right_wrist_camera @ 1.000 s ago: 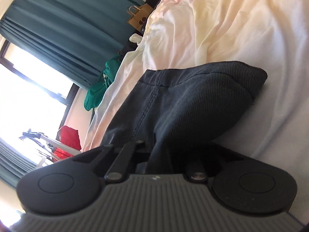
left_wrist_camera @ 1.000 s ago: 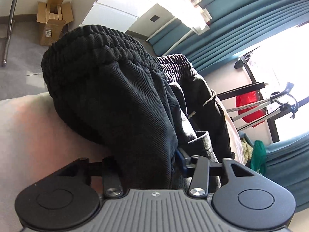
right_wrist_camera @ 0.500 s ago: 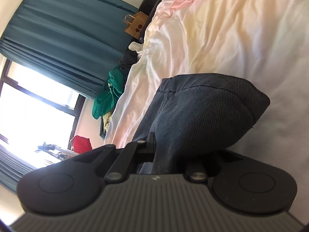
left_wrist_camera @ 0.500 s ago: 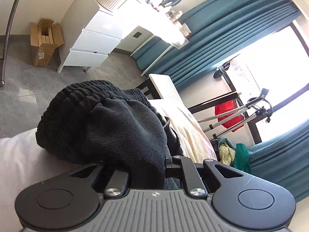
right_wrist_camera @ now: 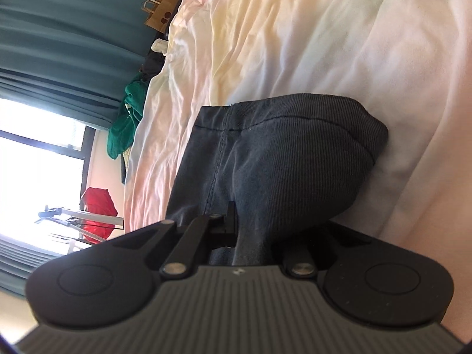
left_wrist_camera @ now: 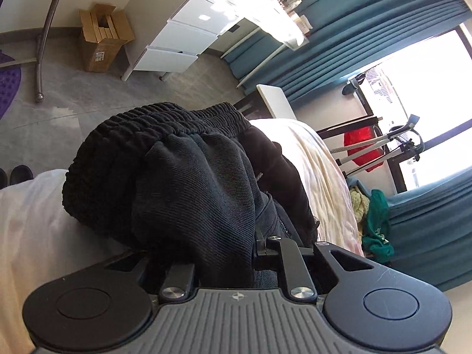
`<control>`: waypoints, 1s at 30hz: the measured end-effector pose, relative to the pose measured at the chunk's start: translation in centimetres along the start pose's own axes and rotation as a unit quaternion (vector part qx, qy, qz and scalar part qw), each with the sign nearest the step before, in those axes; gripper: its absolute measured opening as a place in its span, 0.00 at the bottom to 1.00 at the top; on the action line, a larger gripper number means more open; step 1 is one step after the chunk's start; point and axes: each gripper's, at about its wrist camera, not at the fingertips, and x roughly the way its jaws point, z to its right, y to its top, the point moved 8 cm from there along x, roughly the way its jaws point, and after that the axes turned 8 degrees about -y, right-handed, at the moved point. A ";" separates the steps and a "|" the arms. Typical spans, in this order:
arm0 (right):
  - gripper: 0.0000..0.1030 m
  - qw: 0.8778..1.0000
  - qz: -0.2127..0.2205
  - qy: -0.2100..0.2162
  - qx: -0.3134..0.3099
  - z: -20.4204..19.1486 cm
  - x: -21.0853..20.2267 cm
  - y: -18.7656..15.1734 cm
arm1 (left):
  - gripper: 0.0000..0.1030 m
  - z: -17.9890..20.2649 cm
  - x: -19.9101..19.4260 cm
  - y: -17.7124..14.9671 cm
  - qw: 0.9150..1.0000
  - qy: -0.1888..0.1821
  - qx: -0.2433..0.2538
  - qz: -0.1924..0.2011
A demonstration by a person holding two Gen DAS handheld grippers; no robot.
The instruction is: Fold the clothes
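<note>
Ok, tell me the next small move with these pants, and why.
Probably lay the pants down flat on the bed sheet. The left gripper pinches the black pants below the elastic waistband, the right gripper pinches the hem end, and both ends hang bunched above the sheet.

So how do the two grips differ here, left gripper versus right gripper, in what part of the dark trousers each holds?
The left gripper is shut on a thick bunch of the trousers by the ribbed elastic waistband. The right gripper pinches a smoother, flatter part with a stitched seam and hem. Both are closed on cloth above the pale bedsheet.
</note>
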 end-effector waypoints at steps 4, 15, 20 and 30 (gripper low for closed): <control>0.19 1.000 -0.010 -0.024 0.004 1.3 -0.4 -0.8 | 0.42 0.6 -0.4 -0.7 0.999 0.004 0.034 -0.016; 0.70 0.998 -0.006 -0.064 -0.028 -0.2 -4.1 -3.1 | 0.86 4.2 -5.7 -4.4 0.937 0.082 0.338 -0.034; 0.70 0.994 0.015 -0.094 -0.053 -0.4 -5.0 -3.9 | 0.89 9.1 -5.0 -6.9 0.897 0.070 0.437 -0.023; 0.70 0.991 0.074 -0.111 -0.017 0.9 -7.0 -2.8 | 0.90 23.1 7.5 -22.2 0.771 -0.089 0.613 -0.146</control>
